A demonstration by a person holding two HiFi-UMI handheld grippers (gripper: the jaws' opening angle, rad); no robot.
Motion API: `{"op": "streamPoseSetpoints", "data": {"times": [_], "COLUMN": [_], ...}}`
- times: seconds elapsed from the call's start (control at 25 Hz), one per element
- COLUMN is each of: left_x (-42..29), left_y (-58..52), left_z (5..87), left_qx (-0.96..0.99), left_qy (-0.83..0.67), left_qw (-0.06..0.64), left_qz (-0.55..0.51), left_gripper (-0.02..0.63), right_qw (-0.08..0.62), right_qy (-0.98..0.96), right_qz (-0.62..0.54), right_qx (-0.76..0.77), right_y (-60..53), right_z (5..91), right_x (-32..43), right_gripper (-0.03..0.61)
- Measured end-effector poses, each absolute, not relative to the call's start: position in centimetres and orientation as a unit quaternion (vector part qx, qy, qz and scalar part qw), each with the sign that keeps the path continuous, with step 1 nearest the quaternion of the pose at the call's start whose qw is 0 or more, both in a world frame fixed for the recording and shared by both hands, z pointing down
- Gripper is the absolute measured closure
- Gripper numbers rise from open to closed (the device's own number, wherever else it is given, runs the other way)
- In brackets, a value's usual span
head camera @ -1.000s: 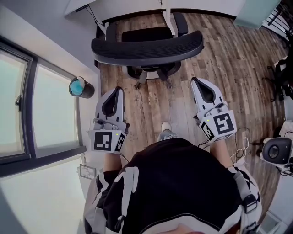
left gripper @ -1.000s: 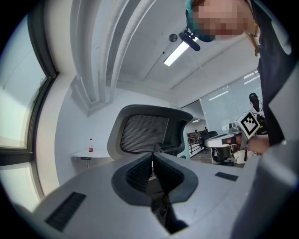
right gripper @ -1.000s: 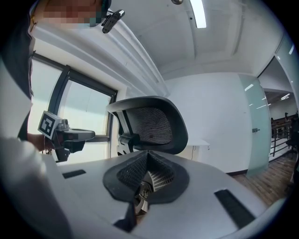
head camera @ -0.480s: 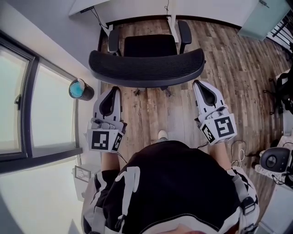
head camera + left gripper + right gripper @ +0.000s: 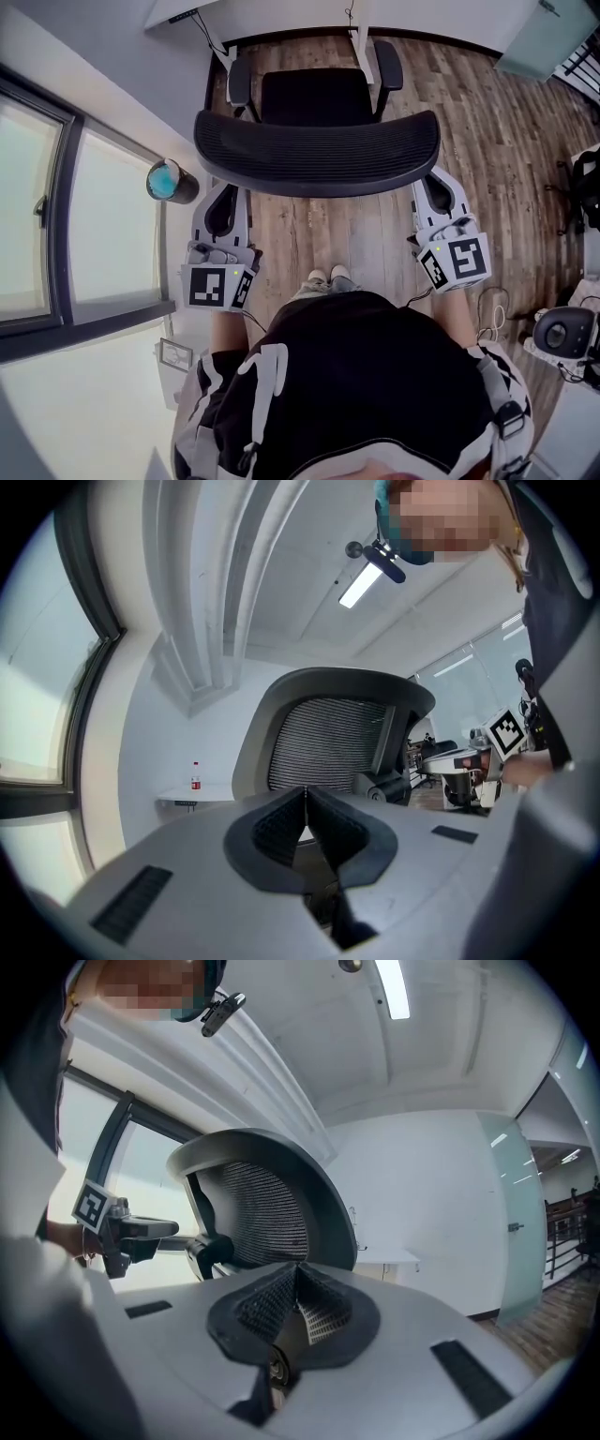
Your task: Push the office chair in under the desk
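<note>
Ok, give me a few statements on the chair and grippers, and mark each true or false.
1. The left gripper and right gripper are both shut. True.
2. The backrest is turned to the person, the seat beyond it. True.
3. The seat is wholly under the desk. False: it shows in front of the desk.
4. The left gripper holds a mug. False: it holds nothing.

1. The chair [image 5: 317, 155] stands on the wood floor [image 5: 487, 122], its seat facing the desk [image 5: 281, 11].
2. The left tongs [image 5: 224, 190] and right tongs [image 5: 434, 184] point at the backrest's near edge, one by each end; contact cannot be told.
3. The person's shoes [image 5: 328, 277] show between them.
4. A teal-topped cylinder [image 5: 169, 180] stands beside the window [image 5: 94, 216].
</note>
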State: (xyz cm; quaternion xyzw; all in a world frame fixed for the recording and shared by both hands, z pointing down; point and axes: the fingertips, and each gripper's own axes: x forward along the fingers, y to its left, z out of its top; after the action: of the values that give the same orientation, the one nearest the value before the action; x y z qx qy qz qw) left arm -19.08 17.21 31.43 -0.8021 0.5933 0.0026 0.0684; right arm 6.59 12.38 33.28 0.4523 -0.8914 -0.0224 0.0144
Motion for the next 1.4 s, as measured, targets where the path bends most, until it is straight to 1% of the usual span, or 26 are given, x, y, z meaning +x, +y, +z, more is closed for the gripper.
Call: {"op": "streamPoseSetpoints", "data": {"times": [0.16,0.4,0.44,0.48,0.52,0.6,0.72,0.76,0.88,1.0,1.2,1.4], "left_x": [-20.5,-21.5,-21.8,-22.0,-22.2,-22.5,-22.8,-22.8,-22.6,-22.7,-22.8,-22.6], "left_y": [16.5,15.3,15.0,14.7,14.4,14.0,13.5,13.2,12.6,11.9,11.1,9.6], "left_z": [31.3,31.3,31.3,31.3,31.3,31.2,30.8,30.7,30.4,30.0,29.8,30.2], "left_qx": [-0.8,-0.795,-0.794,-0.793,-0.792,-0.791,-0.795,-0.799,-0.805,-0.803,-0.799,-0.814], "left_qy": [0.597,0.603,0.605,0.607,0.608,0.609,0.604,0.598,0.587,0.589,0.594,0.568], "left_qw": [0.064,0.061,0.06,0.058,0.057,0.056,0.061,0.064,0.077,0.083,0.086,0.095], "left_qz": [0.005,0.0,0.0,0.0,0.0,-0.003,-0.01,-0.014,-0.025,-0.031,-0.039,-0.073], "left_gripper": [0.6,0.596,0.566,0.5,0.461,0.438,0.385,0.377,0.337,0.322,0.322,0.32], "right_qw": [0.012,0.027,0.029,0.029,0.03,0.034,0.041,0.042,0.047,0.051,0.052,0.065], "right_qy": [-0.886,-0.881,-0.88,-0.878,-0.877,-0.877,-0.879,-0.88,-0.876,-0.872,-0.873,-0.88], "right_qz": [-0.03,-0.045,-0.047,-0.048,-0.048,-0.047,-0.05,-0.053,-0.079,-0.104,-0.106,-0.113], "right_qx": [0.462,0.47,0.472,0.475,0.477,0.477,0.472,0.47,0.474,0.476,0.474,0.458], "right_y": [12.1,11.5,11.4,11.2,11.0,10.7,10.2,9.9,9.0,8.2,7.4,6.5], "right_z": [32.6,32.5,32.5,32.5,32.5,32.5,32.2,32.1,31.3,30.5,30.1,30.0], "right_x": [6.5,6.4,6.5,6.6,6.7,6.8,6.8,6.9,7.1,7.3,7.0,5.8], "right_gripper": [0.568,0.566,0.565,0.563,0.547,0.464,0.423,0.411,0.352,0.339,0.339,0.339]}}
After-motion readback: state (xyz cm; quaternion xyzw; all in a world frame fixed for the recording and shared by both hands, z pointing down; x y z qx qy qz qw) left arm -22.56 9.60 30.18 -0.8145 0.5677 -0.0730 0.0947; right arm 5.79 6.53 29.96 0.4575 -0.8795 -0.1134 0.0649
